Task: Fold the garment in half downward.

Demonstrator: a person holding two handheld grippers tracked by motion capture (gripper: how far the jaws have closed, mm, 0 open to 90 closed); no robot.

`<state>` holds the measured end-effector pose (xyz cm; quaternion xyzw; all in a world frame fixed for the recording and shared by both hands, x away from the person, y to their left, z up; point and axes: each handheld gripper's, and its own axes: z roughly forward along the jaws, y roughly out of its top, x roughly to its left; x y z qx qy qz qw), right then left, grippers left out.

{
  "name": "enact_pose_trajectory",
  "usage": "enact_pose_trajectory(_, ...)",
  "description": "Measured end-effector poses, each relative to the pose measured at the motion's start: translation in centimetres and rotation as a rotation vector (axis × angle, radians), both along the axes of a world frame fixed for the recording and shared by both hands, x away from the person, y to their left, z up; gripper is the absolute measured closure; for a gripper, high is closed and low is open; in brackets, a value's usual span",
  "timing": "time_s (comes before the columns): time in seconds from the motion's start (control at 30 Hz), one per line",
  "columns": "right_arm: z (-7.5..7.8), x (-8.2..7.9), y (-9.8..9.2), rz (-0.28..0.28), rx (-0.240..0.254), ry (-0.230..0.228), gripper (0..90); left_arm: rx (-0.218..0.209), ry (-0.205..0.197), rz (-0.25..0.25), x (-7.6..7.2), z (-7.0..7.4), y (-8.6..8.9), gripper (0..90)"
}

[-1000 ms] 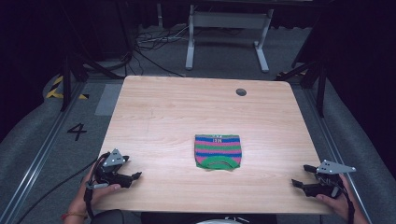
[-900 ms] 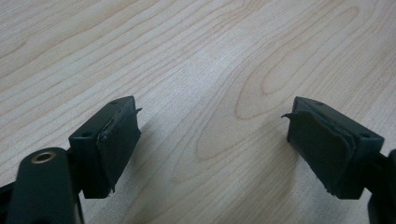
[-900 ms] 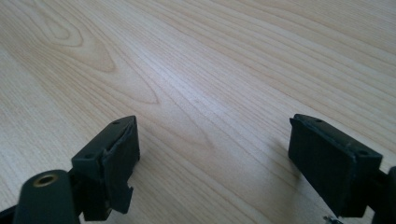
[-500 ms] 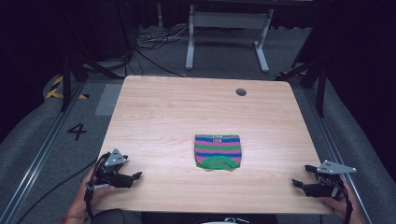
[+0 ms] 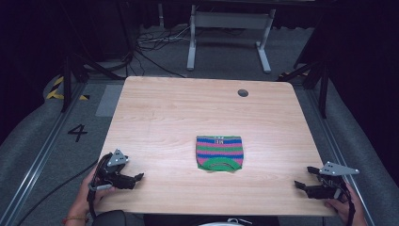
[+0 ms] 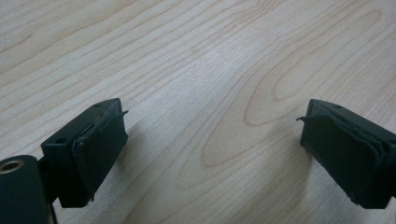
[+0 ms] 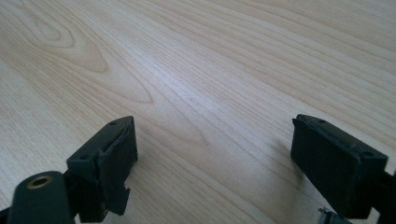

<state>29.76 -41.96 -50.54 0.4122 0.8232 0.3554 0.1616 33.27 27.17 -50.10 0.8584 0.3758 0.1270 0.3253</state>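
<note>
Striped cloth lies alone on the surface, both tools resting apart from it.

In the high view the folded striped cloth (image 5: 219, 153) sits just right of centre on the wooden surface (image 5: 179, 113), green edge toward the bottom of the frame. The left tool (image 5: 137, 179) rests at lower left, its jaws wide apart with nothing between them, having just been opening. The right tool (image 5: 301, 187) rests at lower right, jaws likewise apart over bare wood. Both are well apart from the cloth.

Left tool (image 5: 137, 179) just widened, empty; right tool (image 5: 301, 186) agape.
</note>
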Motion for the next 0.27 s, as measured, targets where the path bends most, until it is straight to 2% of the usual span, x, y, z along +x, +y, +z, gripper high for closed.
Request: enact_pose_trajectory(0.27,0.00,0.00,0.00,0.000,0.000,0.000,15.1,0.005,0.008,0.013,0.11,-0.05,-0.05,2.9)
